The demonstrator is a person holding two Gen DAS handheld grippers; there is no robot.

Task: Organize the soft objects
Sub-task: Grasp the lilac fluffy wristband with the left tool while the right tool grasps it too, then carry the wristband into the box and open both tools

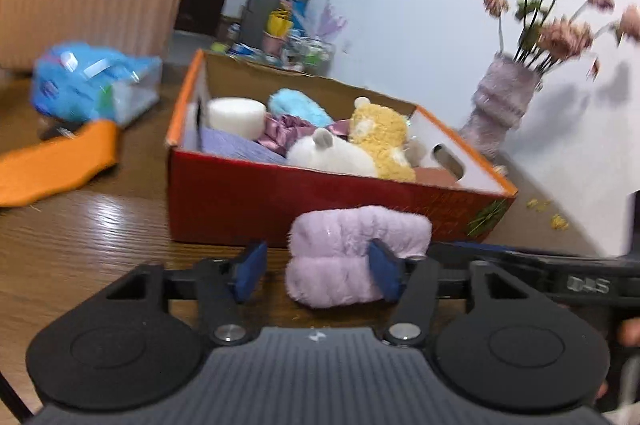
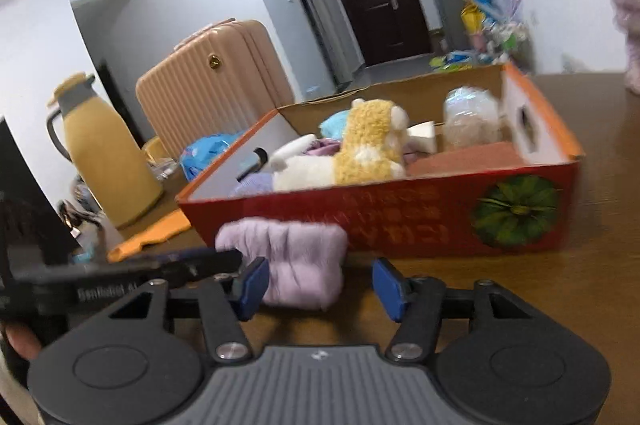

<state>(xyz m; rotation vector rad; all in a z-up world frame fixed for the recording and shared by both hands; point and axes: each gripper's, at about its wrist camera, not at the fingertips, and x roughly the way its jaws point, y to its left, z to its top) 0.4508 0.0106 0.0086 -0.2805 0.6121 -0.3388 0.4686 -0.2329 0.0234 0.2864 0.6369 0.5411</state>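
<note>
My left hand-held gripper (image 1: pixel 318 271) sits low in its frame with its blue pads parted; the right pad (image 1: pixel 385 273) presses into the side of a fluffy lilac roll (image 1: pixel 356 255), while the left pad stands clear of it, so the roll is between the jaws but not clamped; the roll lies on the wooden surface (image 1: pixel 80 225), just in front of the red cardboard box (image 1: pixel 248 197) at mid-frame. My right hand-held gripper (image 2: pixel 318 285) is likewise parted; its left pad (image 2: pixel 252 287) touches the same roll, which sits left of centre in that view, and its right pad is apart from it over bare wood. Inside the box lie a yellow plush bear (image 1: pixel 380 137), a white plush (image 1: pixel 328 155), a blue fuzzy piece (image 1: pixel 296 105) and a white foam cylinder (image 1: pixel 236 117). At the upper right of the left view stands a furry vase of pink flowers (image 1: pixel 500 105); an orange cloth (image 1: pixel 52 165) lies at the left.
</note>
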